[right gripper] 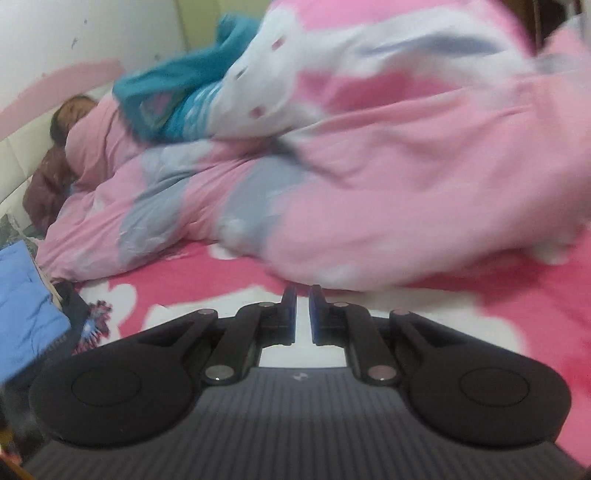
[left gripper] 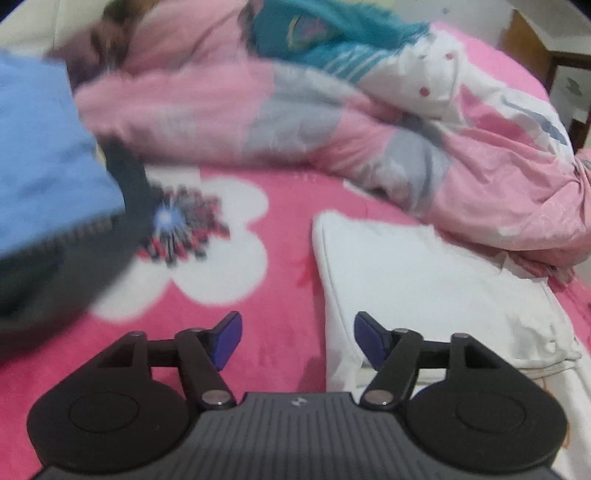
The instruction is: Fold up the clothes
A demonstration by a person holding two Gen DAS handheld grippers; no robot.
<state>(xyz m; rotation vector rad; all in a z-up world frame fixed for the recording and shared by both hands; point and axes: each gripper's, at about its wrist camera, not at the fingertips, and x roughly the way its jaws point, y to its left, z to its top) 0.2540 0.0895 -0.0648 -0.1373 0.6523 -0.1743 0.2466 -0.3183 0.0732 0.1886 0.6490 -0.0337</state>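
A white garment (left gripper: 424, 288) lies folded and flat on the pink flower blanket (left gripper: 280, 229), to the right of the middle in the left wrist view. My left gripper (left gripper: 297, 325) hovers over its left edge, open, with nothing between its blue pads. At the left edge of that view a blurred blue and dark garment (left gripper: 40, 155) hangs close to the camera. It also shows low on the left in the right wrist view as the blue garment (right gripper: 26, 306). My right gripper (right gripper: 303, 295) is nearly shut, with a thin slit between the pads and nothing in it.
A bulky pink, grey and white duvet (left gripper: 295, 110) (right gripper: 406, 184) fills the far side of the bed, with a teal garment (left gripper: 332, 33) (right gripper: 184, 92) on top. A person (right gripper: 74, 110) lies under it at the far left, by the wall. Dark wooden furniture (left gripper: 569, 85) stands beyond the bed's right side.
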